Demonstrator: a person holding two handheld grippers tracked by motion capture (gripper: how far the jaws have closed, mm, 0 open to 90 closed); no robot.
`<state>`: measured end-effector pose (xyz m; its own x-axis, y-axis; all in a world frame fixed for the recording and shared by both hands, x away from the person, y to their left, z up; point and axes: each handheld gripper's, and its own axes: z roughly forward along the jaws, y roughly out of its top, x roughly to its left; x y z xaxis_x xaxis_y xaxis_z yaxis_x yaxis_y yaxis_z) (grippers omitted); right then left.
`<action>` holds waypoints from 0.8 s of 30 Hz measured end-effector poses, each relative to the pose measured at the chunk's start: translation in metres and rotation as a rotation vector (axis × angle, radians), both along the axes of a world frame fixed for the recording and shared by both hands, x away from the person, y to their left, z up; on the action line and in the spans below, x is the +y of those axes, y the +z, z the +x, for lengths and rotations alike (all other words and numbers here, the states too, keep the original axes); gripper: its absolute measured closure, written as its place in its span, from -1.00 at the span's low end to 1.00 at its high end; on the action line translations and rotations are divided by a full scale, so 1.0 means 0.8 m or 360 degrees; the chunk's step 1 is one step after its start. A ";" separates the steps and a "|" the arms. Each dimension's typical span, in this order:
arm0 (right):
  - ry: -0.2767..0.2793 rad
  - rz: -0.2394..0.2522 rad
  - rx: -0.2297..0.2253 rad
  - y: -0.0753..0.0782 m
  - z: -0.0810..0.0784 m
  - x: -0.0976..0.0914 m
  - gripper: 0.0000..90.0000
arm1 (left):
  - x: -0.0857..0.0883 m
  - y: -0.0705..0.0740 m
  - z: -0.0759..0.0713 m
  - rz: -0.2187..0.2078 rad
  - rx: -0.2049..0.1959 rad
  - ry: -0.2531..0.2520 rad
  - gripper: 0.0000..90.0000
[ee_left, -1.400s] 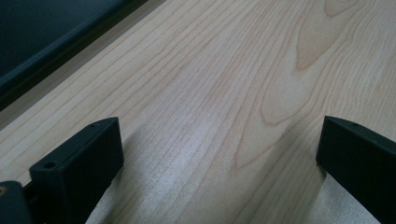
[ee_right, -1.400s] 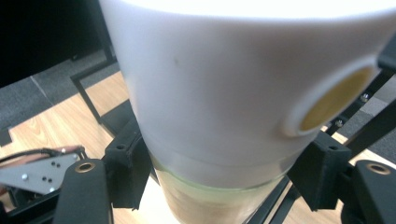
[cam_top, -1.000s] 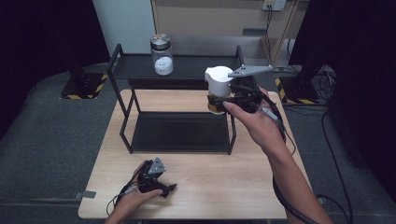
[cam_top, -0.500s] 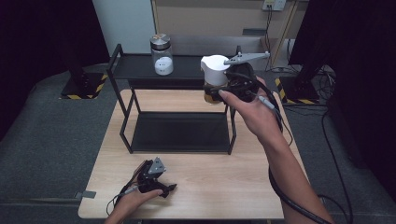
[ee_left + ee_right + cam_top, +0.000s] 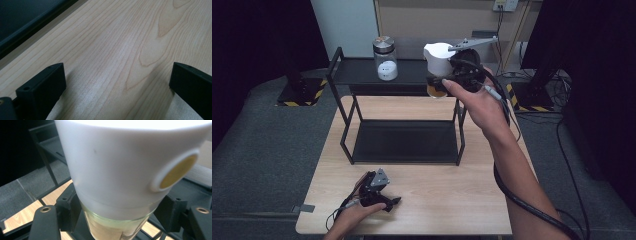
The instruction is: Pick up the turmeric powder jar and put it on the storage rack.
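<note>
My right gripper (image 5: 440,86) is shut on a glass jar (image 5: 437,62) with a tall white cap and brownish contents. It holds the jar upright in the air at the right end of the black rack's top shelf (image 5: 357,72). In the right gripper view the jar (image 5: 125,170) stands close up, and the black jaws clamp its glass body just under the cap, around my right gripper (image 5: 120,218). My left gripper (image 5: 389,204) rests on the wooden table (image 5: 452,195) near the front edge. Its jaws stand wide apart with bare wood between them at my left gripper (image 5: 117,82).
A second jar (image 5: 385,59) with a silver lid and white contents stands on the top shelf at the left. The lower shelf (image 5: 404,141) of the rack is bare. Cables trail from both grippers. Dark floor and stands surround the table.
The right hand has carried the white-capped jar upward and farther back, toward the top shelf's right end. The left hand and its gripper have stayed where they were.
</note>
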<state>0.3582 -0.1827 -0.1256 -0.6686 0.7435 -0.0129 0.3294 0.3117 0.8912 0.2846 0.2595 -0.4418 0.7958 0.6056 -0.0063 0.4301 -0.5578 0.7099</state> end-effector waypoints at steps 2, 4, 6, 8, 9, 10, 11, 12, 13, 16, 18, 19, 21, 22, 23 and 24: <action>-0.0007 -0.0001 -0.0003 0.002 0.003 0.002 -0.30 | 0.000 0.000 0.000 0.0000 0.0000 -0.0001 -1.00; -0.0011 0.0003 -0.0007 0.002 0.007 0.002 -0.30 | 0.000 0.000 0.000 0.0000 0.0000 -0.0002 -1.00; -0.0022 0.0007 -0.0004 0.004 0.011 0.004 -0.30 | 0.000 0.000 0.000 0.0000 0.0000 -0.0003 -1.00; -0.0025 0.0014 -0.0006 0.004 0.016 0.005 -0.30 | 0.000 0.000 0.000 -0.0003 0.0003 -0.0001 -1.00; -0.0028 0.0017 -0.0003 0.005 0.018 0.005 -0.30 | 0.000 0.000 0.000 -0.0003 0.0003 -0.0002 -1.00; -0.0030 0.0016 0.0000 0.006 0.021 0.006 -0.30 | 0.000 0.000 0.000 -0.0003 0.0003 -0.0002 -1.00; -0.0033 0.0017 0.0001 0.006 0.023 0.007 -0.30 | 0.000 0.000 0.000 -0.0003 0.0003 -0.0002 -1.00; -0.0036 0.0018 0.0001 0.007 0.026 0.008 -0.30 | 0.000 0.000 0.000 -0.0002 0.0002 -0.0002 -1.00; -0.0038 0.0020 0.0001 0.007 0.028 0.009 -0.30 | 0.000 0.000 0.000 -0.0002 0.0002 -0.0002 -1.00; -0.0049 0.0017 0.0001 0.008 0.036 0.012 -0.30 | 0.000 0.000 0.000 -0.0002 0.0002 -0.0002 -1.00; -0.0060 0.0019 0.0008 0.008 0.041 0.014 -0.30 | 0.000 0.000 0.000 -0.0002 0.0002 -0.0003 -1.00; -0.0062 0.0020 0.0009 0.008 0.044 0.015 -0.30 | 0.001 0.000 0.000 -0.0002 0.0002 -0.0004 -1.00; -0.0067 0.0020 0.0011 0.007 0.049 0.017 -0.30 | 0.001 0.000 0.001 -0.0002 0.0002 -0.0006 -1.00; -0.0068 0.0022 0.0013 0.007 0.052 0.018 -0.30 | 0.001 0.000 0.001 -0.0002 0.0002 -0.0008 -1.00; -0.0071 0.0024 0.0016 0.007 0.054 0.019 -0.30 | 0.001 0.000 0.001 -0.0003 0.0002 -0.0008 -1.00; -0.0075 0.0023 0.0020 0.007 0.056 0.020 -0.30 | 0.001 0.000 0.001 -0.0002 0.0002 -0.0009 -1.00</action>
<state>0.4034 -0.1665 -0.1201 -0.6330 0.7741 0.0062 0.3548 0.2829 0.8911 0.2853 0.2603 -0.4419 0.7991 0.6011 -0.0082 0.4280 -0.5593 0.7099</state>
